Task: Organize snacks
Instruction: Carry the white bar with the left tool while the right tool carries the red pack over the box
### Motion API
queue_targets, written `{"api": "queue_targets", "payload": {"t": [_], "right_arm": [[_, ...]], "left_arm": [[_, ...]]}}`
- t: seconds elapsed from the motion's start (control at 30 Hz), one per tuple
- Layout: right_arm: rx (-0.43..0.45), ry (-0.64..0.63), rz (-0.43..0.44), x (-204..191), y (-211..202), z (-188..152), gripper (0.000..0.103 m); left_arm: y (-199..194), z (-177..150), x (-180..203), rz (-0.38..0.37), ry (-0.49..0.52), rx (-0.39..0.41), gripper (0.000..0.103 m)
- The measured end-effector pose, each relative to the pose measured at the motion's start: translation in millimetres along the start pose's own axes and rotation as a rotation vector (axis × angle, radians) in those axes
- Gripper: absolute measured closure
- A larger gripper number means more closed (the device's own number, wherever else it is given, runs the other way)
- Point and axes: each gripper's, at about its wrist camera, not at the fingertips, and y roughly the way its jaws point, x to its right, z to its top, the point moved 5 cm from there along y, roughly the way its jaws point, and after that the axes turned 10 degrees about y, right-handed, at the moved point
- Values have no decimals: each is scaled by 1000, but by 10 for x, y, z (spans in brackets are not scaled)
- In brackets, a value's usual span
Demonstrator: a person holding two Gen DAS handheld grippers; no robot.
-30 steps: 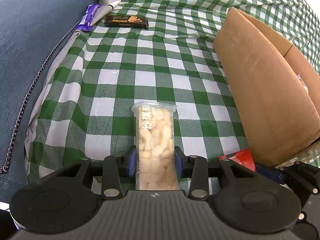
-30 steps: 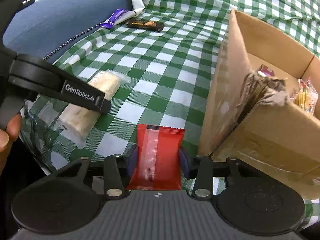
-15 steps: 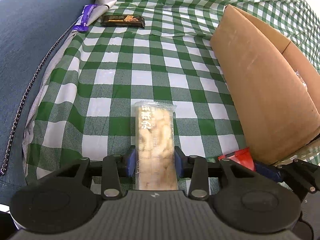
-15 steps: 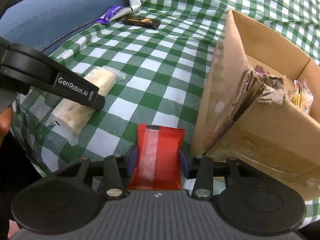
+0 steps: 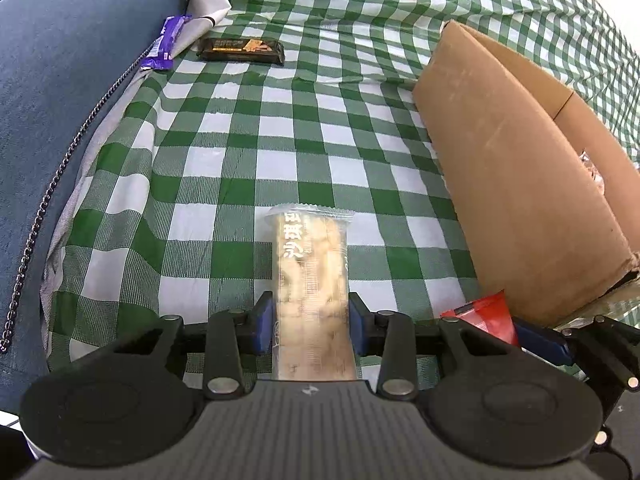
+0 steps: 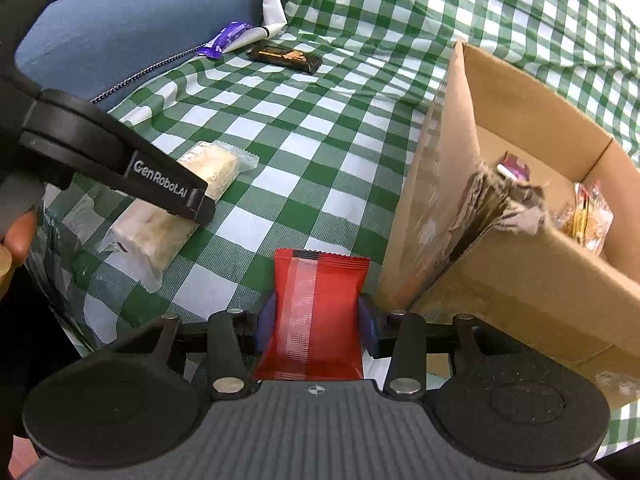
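My left gripper [image 5: 311,326] is shut on a clear-wrapped beige puffed snack bar [image 5: 311,280], held above the green checked cloth; the bar also shows in the right wrist view [image 6: 176,208]. My right gripper [image 6: 316,326] is shut on a red snack packet [image 6: 316,312], just left of an open cardboard box [image 6: 520,264]. The red packet's corner shows in the left wrist view [image 5: 486,314]. The box [image 5: 520,184] stands to the right of both grippers and holds several snack packets [image 6: 588,216]. A black bar [image 5: 242,49] and a purple bar [image 5: 164,42] lie far on the cloth.
A blue cushion [image 5: 60,100] with a dark chain [image 5: 52,188] borders the cloth on the left. A white wrapper [image 5: 204,4] lies at the far left corner. The box's near wall is torn at the top [image 6: 504,196].
Both grippers have risen slightly and shifted toward the box, each keeping hold of its snack. The box interior shows more in the right wrist view.
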Motion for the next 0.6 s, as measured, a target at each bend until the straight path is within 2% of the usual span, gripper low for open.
{"api": "queue_targets", "payload": {"t": [0.17, 0.33, 0.5, 0.6], "right_arm": [[25, -20, 12, -27, -160, 85, 58], [63, -22, 58, -30, -448, 258, 58], [147, -51, 85, 74, -721, 427, 58], [181, -24, 80, 149, -742, 413, 59]], "left_arm": [[-62, 27, -16, -10, -25, 36, 62], [-169, 91, -70, -5, -56, 110, 62], [-240, 145, -93, 15, -66, 164, 62], [-280, 169, -101, 24, -73, 192, 62]]}}
